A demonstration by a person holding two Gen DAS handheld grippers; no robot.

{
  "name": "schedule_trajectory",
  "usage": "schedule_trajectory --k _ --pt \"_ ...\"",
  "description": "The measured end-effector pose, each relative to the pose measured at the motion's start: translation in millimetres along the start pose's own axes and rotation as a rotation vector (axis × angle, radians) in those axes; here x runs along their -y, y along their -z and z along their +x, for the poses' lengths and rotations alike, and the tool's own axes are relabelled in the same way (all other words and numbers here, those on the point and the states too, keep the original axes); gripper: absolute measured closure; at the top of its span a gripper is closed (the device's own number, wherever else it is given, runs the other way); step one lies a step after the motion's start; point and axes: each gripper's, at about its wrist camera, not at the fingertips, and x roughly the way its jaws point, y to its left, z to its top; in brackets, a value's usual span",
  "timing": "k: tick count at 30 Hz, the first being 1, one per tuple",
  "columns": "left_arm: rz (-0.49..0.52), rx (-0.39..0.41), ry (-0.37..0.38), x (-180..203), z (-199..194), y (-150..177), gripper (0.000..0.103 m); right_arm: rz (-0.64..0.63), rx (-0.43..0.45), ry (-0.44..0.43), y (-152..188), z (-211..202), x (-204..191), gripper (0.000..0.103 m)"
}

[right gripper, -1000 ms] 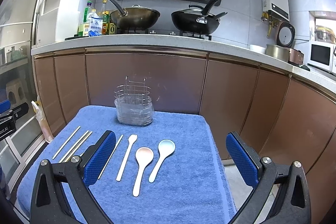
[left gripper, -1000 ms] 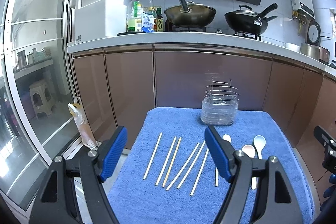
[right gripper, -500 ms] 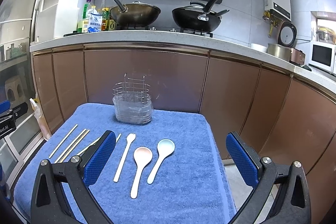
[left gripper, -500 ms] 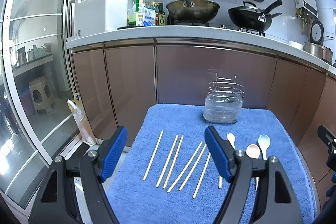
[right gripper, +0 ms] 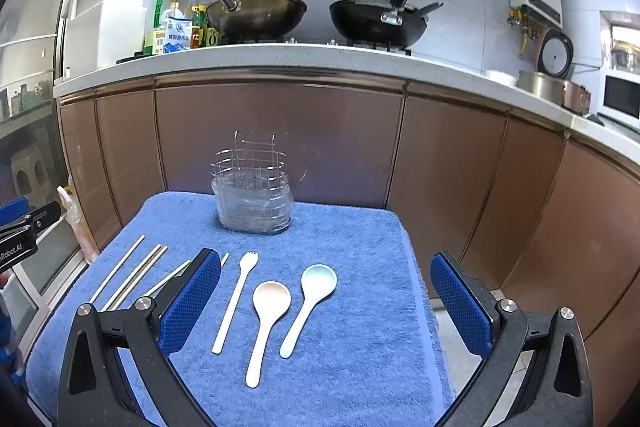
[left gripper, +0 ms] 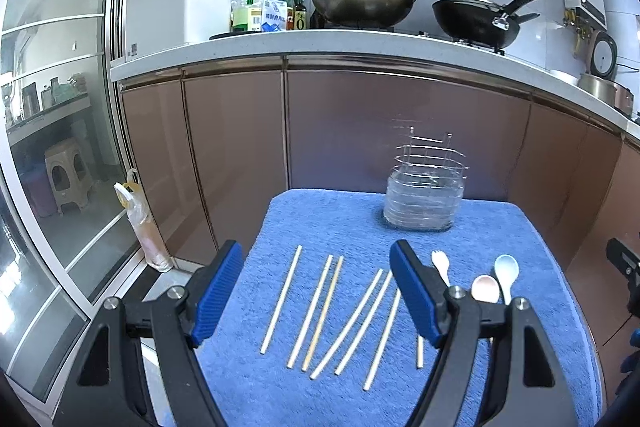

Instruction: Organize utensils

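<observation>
Chopsticks [left gripper: 320, 311], fork [right gripper: 234, 301], two spoons [right gripper: 266, 319] loose on towel [right gripper: 360, 307], holder [right gripper: 252, 199] empty; our left gripper [left gripper: 312, 297] and right gripper [right gripper: 326, 305] gape empty, so we should pinch one handle squarely.

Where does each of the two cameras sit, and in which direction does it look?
Left wrist: sits on the left gripper, looks forward over the chopsticks toward the cabinets; its own blue fingers show.
Right wrist: sits on the right gripper, looks forward over the spoons and fork; its own fingers show, and the left gripper at the left edge.
Shared: the blue towel, the wire utensil holder and the stove pans.
</observation>
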Motion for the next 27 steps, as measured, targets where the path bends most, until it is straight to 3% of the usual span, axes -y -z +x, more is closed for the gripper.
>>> schedule_trajectory --k 7,16,21,27 --pt "-0.030 -0.088 -0.010 -29.2 41.8 -17.8 0.028 0.075 -0.128 -0.074 -7.4 36.4 36.3 0.000" --pt "0.032 -0.327 0.103 -24.2 127.5 -20.7 0.028 0.119 -0.343 -0.242 -7.3 116.6 51.8 0.001" --pt "0.053 -0.472 0.169 -11.5 175.6 -11.5 0.029 0.155 -0.484 -0.319 0.9 171.2 53.9 0.013" --pt "0.064 -0.603 0.192 -8.3 221.0 -3.7 0.032 0.185 -0.614 -0.370 22.7 228.1 56.0 0.031"
